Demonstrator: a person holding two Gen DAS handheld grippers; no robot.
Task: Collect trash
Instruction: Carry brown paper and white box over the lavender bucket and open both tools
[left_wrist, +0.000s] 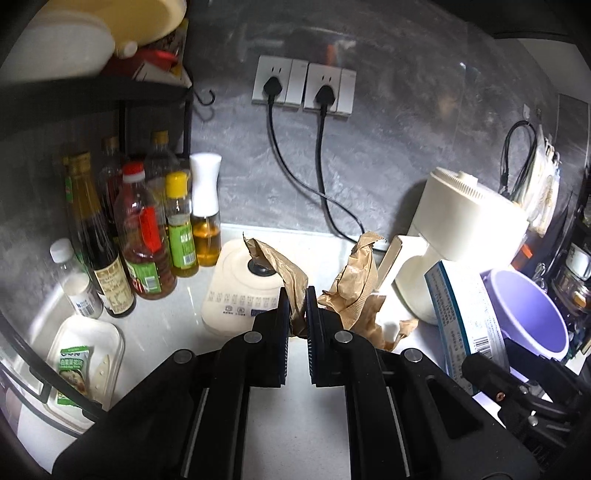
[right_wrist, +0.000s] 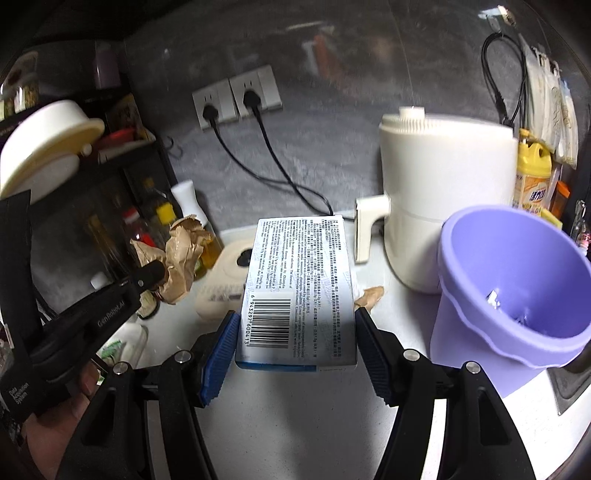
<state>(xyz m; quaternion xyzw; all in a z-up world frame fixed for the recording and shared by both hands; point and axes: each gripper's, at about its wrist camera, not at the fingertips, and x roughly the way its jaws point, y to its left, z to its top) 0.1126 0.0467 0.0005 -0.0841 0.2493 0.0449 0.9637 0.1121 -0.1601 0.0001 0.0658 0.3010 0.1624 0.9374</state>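
My left gripper (left_wrist: 297, 314) is shut on crumpled brown paper (left_wrist: 354, 284), lifted above the white counter. The same brown paper (right_wrist: 181, 254) shows in the right wrist view, hanging from the left gripper (right_wrist: 157, 273) at the left. My right gripper (right_wrist: 293, 332) is shut on a flat white carton (right_wrist: 299, 291) with a barcode and blue edge, its blue pads pressing both sides. That carton (left_wrist: 461, 317) stands at the right of the left wrist view. A purple bucket (right_wrist: 517, 291) sits just right of the carton, with something small and pale at its bottom.
A cream appliance (right_wrist: 443, 184) stands behind the bucket (left_wrist: 524, 306). A flat cream device (left_wrist: 240, 291) lies on the counter (left_wrist: 325, 406) under the paper. Several oil and sauce bottles (left_wrist: 140, 236) crowd the left, with a food tray (left_wrist: 88, 369) in front. Two plugged cords (left_wrist: 295, 162) run down the wall.
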